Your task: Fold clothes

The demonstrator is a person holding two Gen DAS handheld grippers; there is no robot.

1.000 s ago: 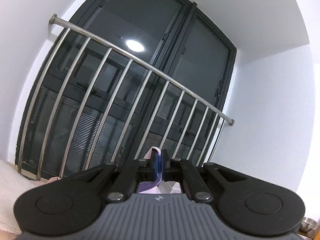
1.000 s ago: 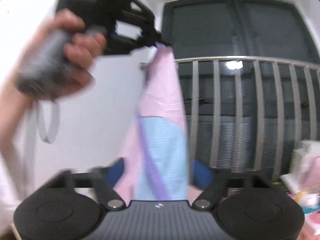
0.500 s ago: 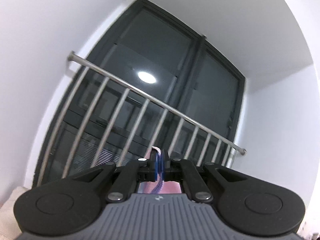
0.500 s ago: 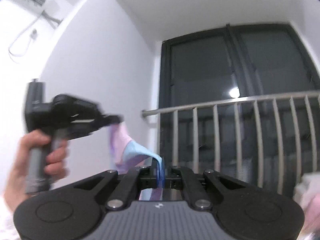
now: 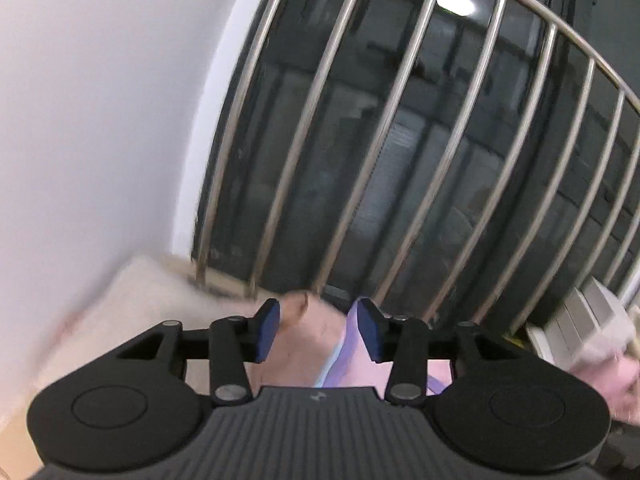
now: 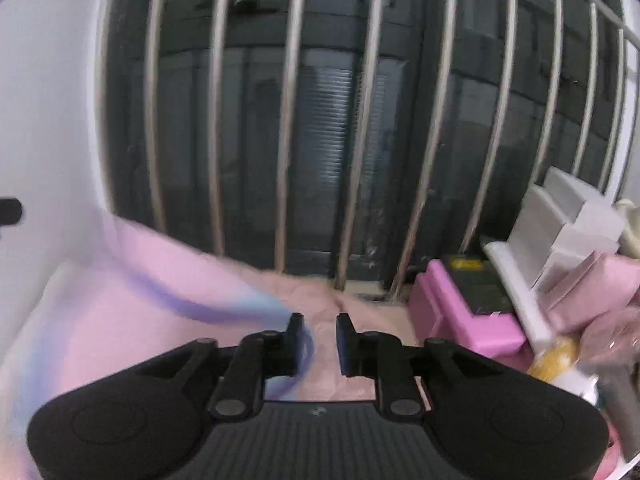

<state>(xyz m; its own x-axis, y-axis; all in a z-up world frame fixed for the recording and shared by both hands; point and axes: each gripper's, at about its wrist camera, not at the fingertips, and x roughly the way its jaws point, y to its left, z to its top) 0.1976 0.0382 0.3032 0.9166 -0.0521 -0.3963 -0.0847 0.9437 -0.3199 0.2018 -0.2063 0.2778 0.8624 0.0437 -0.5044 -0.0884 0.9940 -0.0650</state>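
A pink garment with purple and light-blue bands point(image 6: 132, 292) is blurred in the right wrist view, spreading from the left edge to my right gripper point(image 6: 318, 340). My right gripper's jaws stand apart, and the purple band passes just left of its left finger. In the left wrist view my left gripper point(image 5: 318, 330) is open, with pink and purple cloth point(image 5: 352, 356) lying between and below its blue pads point(image 5: 266, 330). Whether the cloth still touches either gripper I cannot tell.
A steel railing point(image 6: 288, 128) in front of dark windows fills the background. A pale cream surface point(image 5: 132, 300) lies at lower left. A pink box point(image 6: 460, 312), white shelving point(image 6: 560, 224) and a yellow item point(image 6: 554, 354) crowd the right side. A white wall point(image 5: 100, 100) is on the left.
Both grippers were shut on the garment held up high; now both are open and tilted down toward the surface, and the garment is falling or spreading below them.
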